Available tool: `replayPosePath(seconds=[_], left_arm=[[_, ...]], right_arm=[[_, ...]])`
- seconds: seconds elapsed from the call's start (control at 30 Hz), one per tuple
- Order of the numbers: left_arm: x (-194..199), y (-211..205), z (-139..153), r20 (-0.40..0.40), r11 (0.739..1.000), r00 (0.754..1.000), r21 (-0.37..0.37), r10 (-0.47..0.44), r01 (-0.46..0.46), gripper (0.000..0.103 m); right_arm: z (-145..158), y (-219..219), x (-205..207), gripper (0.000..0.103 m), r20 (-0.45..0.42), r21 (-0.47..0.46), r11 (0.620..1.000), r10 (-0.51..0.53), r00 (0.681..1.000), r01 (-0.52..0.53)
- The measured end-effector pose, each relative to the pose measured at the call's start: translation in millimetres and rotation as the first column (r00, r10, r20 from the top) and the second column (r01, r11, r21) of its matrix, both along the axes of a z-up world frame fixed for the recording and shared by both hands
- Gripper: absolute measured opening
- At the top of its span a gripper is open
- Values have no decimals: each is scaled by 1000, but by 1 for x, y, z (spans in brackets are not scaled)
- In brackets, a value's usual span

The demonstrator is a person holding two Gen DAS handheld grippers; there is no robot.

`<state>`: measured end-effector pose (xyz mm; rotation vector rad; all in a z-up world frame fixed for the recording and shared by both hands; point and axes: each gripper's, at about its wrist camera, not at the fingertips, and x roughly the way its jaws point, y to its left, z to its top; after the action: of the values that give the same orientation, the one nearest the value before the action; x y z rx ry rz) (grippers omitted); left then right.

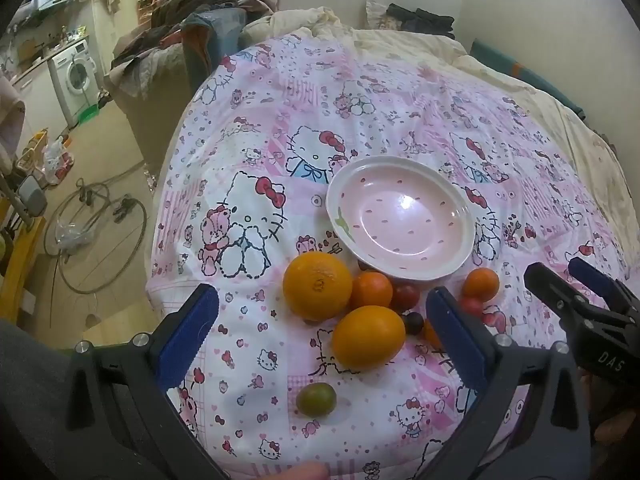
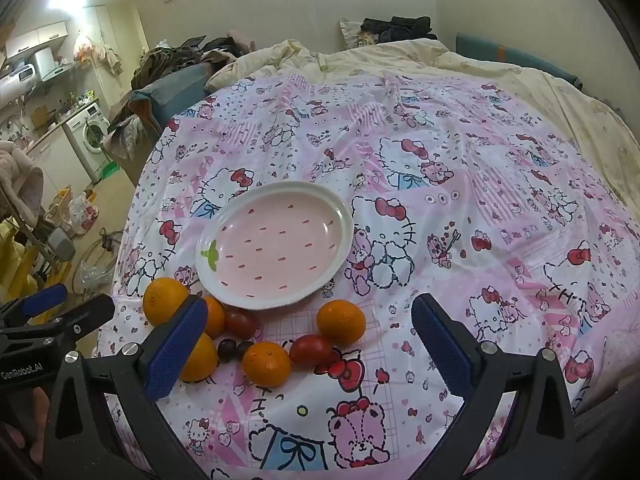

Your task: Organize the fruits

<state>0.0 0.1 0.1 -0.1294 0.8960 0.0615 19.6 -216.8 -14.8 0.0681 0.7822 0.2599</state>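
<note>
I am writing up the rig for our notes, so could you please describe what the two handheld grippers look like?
Both are black, with a Y-shaped frame and silver screws. The left gripper and the right gripper each carry two fingers faced with textured blue pads. White lettering reads "GenRobot.AI" on the left body and "DAS" on the right. A grey sleeve shows beside the left.

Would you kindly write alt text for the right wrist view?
An empty pink strawberry-patterned plate sits on a cartoon-print bedsheet, with oranges and small tomatoes scattered just in front of it. The right gripper frames the fruit, its jaws wide open.
</note>
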Motion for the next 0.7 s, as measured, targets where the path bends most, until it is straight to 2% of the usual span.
replayPosePath(seconds=[0.7], left_arm=[[0, 2, 1, 5, 1000, 1000, 4, 7, -7, 102]], right_arm=[[-2, -1, 1, 103, -6, -9, 1000, -2, 1000, 2]])
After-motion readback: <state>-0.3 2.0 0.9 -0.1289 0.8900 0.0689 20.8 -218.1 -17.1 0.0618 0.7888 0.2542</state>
